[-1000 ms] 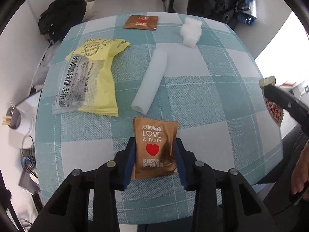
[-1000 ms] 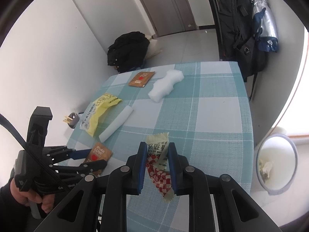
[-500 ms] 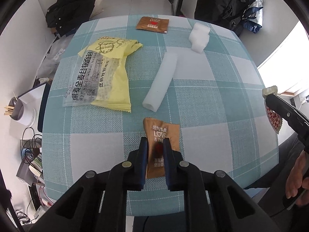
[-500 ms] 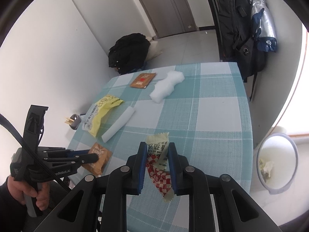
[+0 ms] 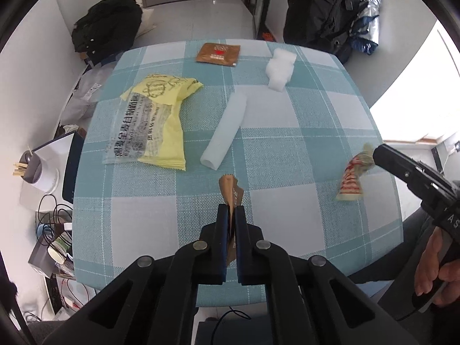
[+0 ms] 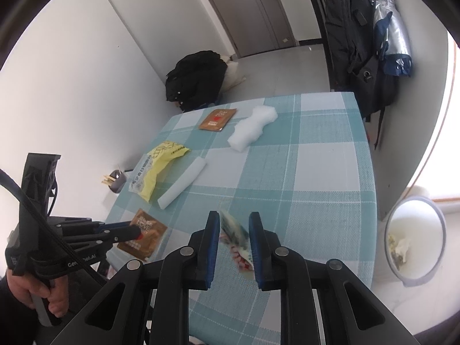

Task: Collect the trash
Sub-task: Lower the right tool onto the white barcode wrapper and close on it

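- The left gripper [image 5: 231, 215] has its black jaws clenched on a brown foil sachet [image 5: 231, 192]; the sachet is folded edge-on between the blue pads, and its zigzag-cut top sticks out beyond the fingertips.
- From the right wrist view the same sachet [image 6: 143, 237] shows a glossy, creased face with white lettering, pinched at one side and clear of the table.
- The right gripper [image 6: 234, 238] has a red-checked wrapper [image 6: 237, 244] between its jaws. The wrapper is blurred, and the gap on either side of it leaves it unclear whether the pads press on it.
- In the left wrist view that wrapper [image 5: 352, 179] hangs crumpled from the right gripper's tip, twisted into a cone shape.
- Ahead of the left jaws, on the woven teal-and-white checked tablecloth [image 5: 302, 143], lies a white foam tube [image 5: 225, 132], smooth and hollow at its near end.
- Left of the tube, a flat yellow plastic bag [image 5: 161, 120] with a clear printed panel.
- Farther ahead, a lumpy white foam block [image 5: 280, 69] and a second flat brown sachet [image 5: 218, 54].
- To the right of the right jaws, on the floor, a round bin [image 6: 414, 238] with a pale rim holds crumpled scraps.
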`<action>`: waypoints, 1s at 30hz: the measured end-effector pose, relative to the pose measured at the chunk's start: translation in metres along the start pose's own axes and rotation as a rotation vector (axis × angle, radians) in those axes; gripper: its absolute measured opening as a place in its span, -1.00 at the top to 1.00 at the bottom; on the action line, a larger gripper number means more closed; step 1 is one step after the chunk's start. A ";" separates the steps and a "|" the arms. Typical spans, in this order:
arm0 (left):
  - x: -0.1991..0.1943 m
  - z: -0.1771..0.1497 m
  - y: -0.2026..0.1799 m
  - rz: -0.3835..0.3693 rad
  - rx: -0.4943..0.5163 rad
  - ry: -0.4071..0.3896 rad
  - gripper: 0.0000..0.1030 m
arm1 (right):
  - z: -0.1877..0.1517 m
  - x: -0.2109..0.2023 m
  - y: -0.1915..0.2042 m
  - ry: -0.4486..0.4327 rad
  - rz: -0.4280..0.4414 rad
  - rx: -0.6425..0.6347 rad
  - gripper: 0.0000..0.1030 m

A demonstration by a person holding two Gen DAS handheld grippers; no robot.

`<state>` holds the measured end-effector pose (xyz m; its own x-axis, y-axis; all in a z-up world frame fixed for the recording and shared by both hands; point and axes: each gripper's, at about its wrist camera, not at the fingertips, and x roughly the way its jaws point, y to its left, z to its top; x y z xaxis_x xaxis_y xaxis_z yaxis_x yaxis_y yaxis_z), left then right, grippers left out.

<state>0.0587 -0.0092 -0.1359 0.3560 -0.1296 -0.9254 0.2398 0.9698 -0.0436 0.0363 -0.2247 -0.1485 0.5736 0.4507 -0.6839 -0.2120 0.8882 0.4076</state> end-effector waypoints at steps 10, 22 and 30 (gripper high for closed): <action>-0.014 0.002 -0.009 -0.014 0.006 -0.044 0.99 | -0.006 0.007 -0.008 0.036 0.003 0.021 0.73; -0.016 0.002 0.009 -0.085 -0.044 -0.100 0.99 | -0.005 0.029 -0.019 0.093 -0.037 0.018 -0.02; -0.019 -0.001 0.020 -0.102 -0.050 -0.123 0.99 | 0.004 0.056 -0.017 0.113 -0.043 0.093 -0.04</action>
<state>0.0564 0.0129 -0.1198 0.4410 -0.2492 -0.8622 0.2364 0.9590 -0.1563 0.0748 -0.2147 -0.1909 0.4865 0.4244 -0.7637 -0.1120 0.8972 0.4273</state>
